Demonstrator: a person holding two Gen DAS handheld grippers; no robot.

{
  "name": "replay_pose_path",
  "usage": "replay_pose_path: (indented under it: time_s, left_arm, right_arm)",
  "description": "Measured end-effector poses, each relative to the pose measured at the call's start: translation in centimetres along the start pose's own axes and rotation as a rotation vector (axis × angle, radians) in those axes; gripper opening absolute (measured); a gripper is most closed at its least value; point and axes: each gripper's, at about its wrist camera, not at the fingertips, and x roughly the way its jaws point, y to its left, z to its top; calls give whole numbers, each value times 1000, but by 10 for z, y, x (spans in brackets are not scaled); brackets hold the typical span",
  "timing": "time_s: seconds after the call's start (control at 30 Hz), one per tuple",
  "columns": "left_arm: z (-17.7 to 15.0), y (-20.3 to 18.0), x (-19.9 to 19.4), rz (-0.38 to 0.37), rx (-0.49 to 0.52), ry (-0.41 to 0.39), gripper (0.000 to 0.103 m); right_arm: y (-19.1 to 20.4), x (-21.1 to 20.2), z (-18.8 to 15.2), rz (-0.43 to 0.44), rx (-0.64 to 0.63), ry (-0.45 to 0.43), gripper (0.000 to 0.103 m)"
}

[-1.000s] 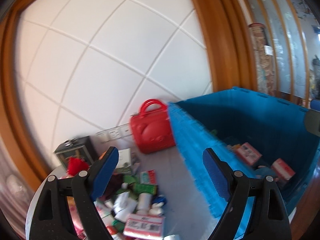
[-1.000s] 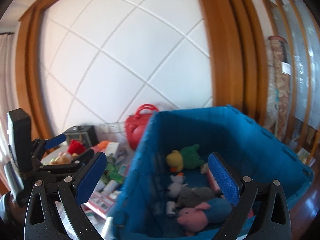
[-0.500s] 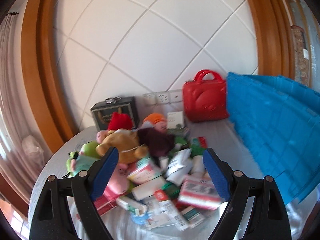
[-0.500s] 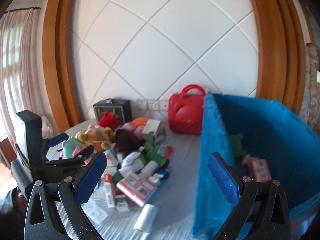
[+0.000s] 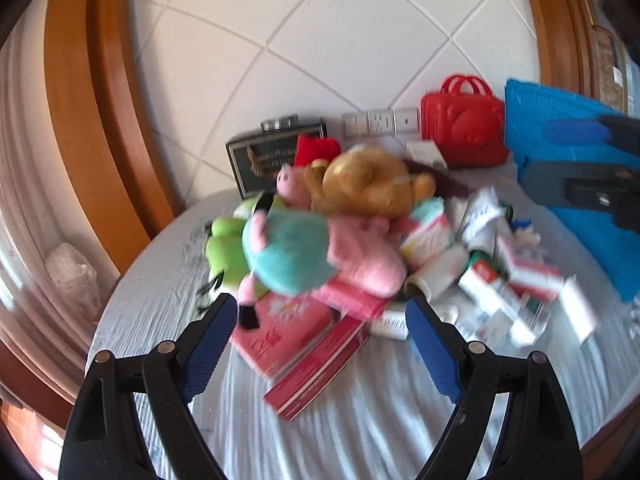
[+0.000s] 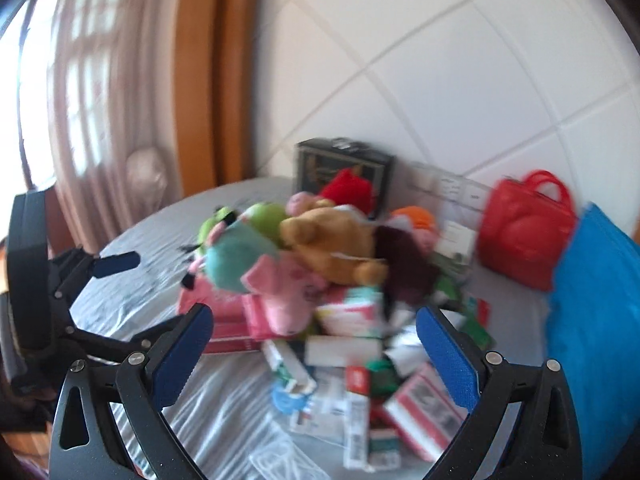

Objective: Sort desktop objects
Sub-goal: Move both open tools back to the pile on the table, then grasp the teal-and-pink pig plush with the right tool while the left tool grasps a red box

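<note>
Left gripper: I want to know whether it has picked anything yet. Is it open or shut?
Open. In its own view the left gripper has its blue pads spread wide, nothing pressed between them; the plush pile lies beyond the tips.

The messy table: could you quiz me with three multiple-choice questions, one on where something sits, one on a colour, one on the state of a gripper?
1. Where is the red bag?
A. Inside the bin
B. Against the wall by the blue bin
C. Under the soft toys

2. What colour is the big bear on top of the pile?
A. Golden brown
B. Black
C. White

3. How is the left gripper?
A. Shut on a box
B. Shut on a toy
C. Open, holding nothing

Answers: B, the bag stands by the wall sockets next to the bin; A, its plush is tan; C, both blue pads stand wide apart with only table and pile beyond.
</note>
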Motion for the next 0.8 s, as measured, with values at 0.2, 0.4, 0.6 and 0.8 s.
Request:
replay_pose_path:
  time_s: [0.2, 0.4, 0.6, 0.8]
  left_arm:
    - [-48, 34, 26, -56, 42, 100, 86]
    - [-63, 47, 70, -179, 101, 171, 86]
    - [-69, 63, 92, -225, 23, 206, 86]
    - [-75, 59, 96, -317, 61, 216, 86]
  right_arm:
    - [30, 77, -1, 110, -56, 111, 103]
    - [44, 136, -6, 142, -168, 185, 103]
    - [72, 187, -6, 89, -417, 187, 103]
    - [98, 249, -8, -33, -625, 177, 103]
